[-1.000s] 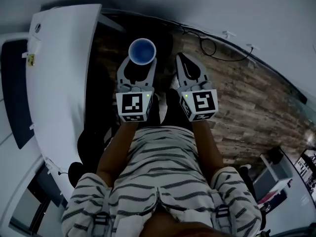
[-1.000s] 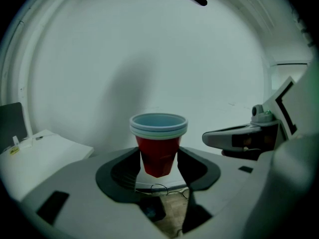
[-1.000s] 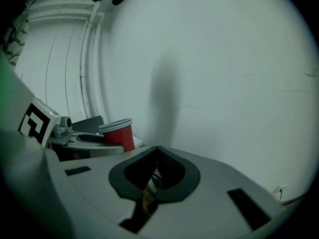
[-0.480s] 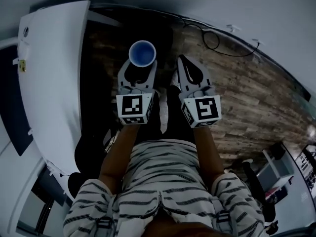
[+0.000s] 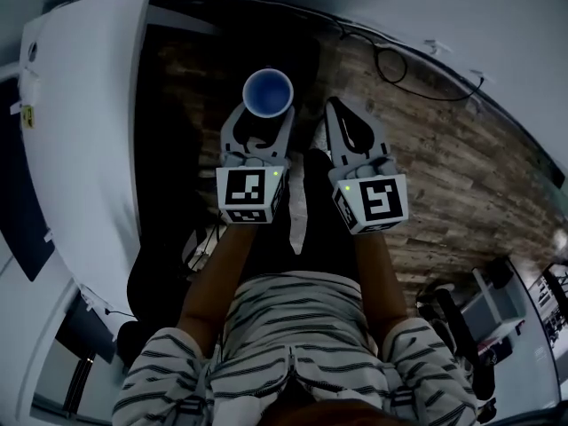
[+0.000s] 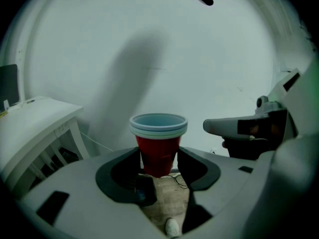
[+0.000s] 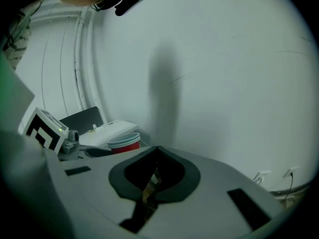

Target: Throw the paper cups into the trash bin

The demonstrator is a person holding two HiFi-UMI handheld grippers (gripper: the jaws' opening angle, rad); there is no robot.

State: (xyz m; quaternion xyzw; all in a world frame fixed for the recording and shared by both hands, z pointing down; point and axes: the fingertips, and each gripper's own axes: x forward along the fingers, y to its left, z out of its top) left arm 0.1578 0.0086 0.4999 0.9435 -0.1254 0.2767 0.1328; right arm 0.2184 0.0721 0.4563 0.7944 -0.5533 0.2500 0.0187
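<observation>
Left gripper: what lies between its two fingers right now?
Nested red paper cups stand upright between the left gripper's fingers, which clamp their lower part; the left gripper view shows it.

Left gripper point(image 6: 158, 162) grips upright red cups point(image 6: 158, 146), seemingly two stacked.

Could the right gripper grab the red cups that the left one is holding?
Probably yes: the red cups stand close beside the right gripper with nothing between, though its jaws are shut.
</observation>
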